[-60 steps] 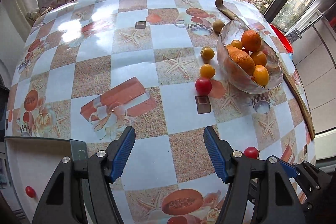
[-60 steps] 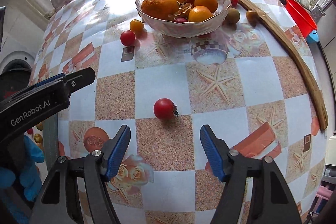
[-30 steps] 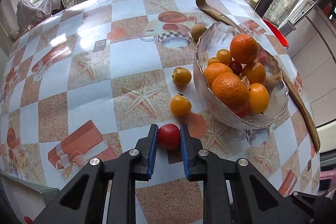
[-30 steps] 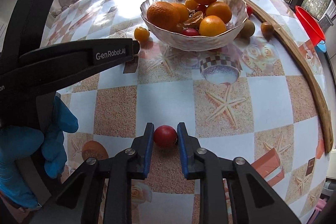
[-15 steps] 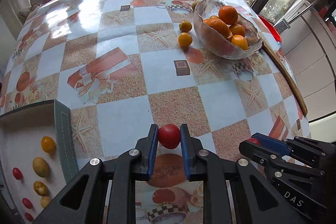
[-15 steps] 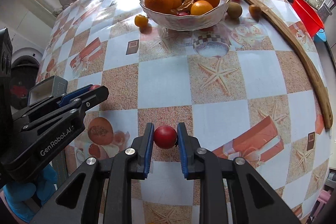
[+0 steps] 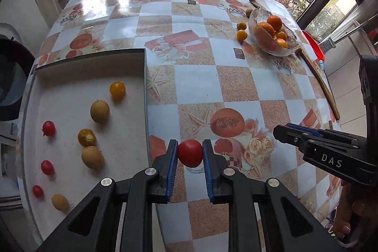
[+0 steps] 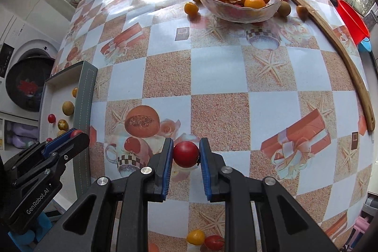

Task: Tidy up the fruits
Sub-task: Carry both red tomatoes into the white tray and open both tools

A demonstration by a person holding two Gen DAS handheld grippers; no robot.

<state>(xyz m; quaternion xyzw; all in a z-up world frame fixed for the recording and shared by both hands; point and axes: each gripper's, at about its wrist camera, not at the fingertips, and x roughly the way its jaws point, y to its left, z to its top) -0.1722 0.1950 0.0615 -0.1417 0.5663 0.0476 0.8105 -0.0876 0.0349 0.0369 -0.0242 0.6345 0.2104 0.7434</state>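
Observation:
My left gripper (image 7: 190,154) is shut on a red tomato (image 7: 190,153) and holds it above the table, just right of the white tray (image 7: 70,77). The tray holds several small red, yellow and brownish fruits. My right gripper (image 8: 186,154) is shut on another red tomato (image 8: 186,154) above the table's near part. The left gripper also shows in the right wrist view (image 8: 68,137) at the lower left, and the right gripper shows in the left wrist view (image 7: 281,131) at the right. A glass bowl (image 7: 254,18) of oranges stands far right, also in the right wrist view (image 8: 238,13).
Two yellow fruits (image 7: 241,34) lie left of the bowl. Brown fruits (image 8: 283,8) lie at its right by a curved wooden strip (image 8: 354,77). A yellow and a red fruit (image 8: 196,236) lie near the table's front edge. A washing machine (image 8: 26,84) stands left.
Both grippers closed on red tomatoes and lifted them. The left gripper has carried its tomato back and left, close to the tray. The right gripper has moved back and left with its tomato.

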